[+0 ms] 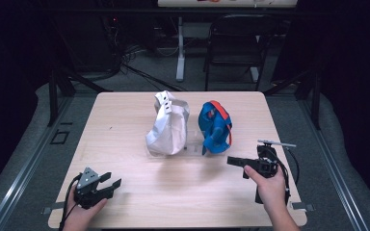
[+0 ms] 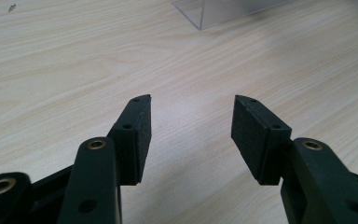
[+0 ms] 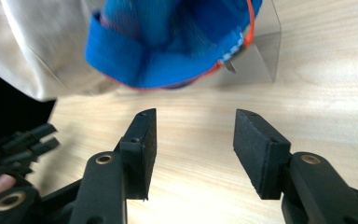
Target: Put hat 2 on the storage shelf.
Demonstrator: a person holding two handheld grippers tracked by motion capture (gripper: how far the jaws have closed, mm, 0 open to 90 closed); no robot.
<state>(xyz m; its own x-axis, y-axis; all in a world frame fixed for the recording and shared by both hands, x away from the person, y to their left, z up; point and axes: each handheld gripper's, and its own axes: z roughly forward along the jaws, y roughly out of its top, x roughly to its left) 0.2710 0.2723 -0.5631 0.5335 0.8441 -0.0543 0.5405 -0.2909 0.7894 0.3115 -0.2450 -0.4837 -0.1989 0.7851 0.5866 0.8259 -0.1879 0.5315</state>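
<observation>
Blue cap [image 1: 215, 128]: blue with orange trim, it sits on a clear stand [image 1: 192, 144] at the middle of the tabletop [image 1: 125, 159]. It is ahead of the right hand-held gripper and a little to that gripper's left in the high view; in the right gripper view it is just beyond the jaw tips [image 3: 168, 42].
White cap [image 1: 168, 126]: it stands just beside the blue cap, on the side away from the right hand-held gripper, and well ahead of the left one.
Clear stand: a corner of it shows far ahead of the left jaws [image 2: 223, 11].
Right hand-held gripper [image 1: 235, 161]: jaws wide apart, nothing between them, pointing across the tabletop toward the left side.
Left hand-held gripper [image 1: 113, 182]: jaws wide apart and empty, low over bare wood at the near left edge.
Hands: one hand [image 1: 270, 185] holds the right tool, the other [image 1: 84, 211] the left.
</observation>
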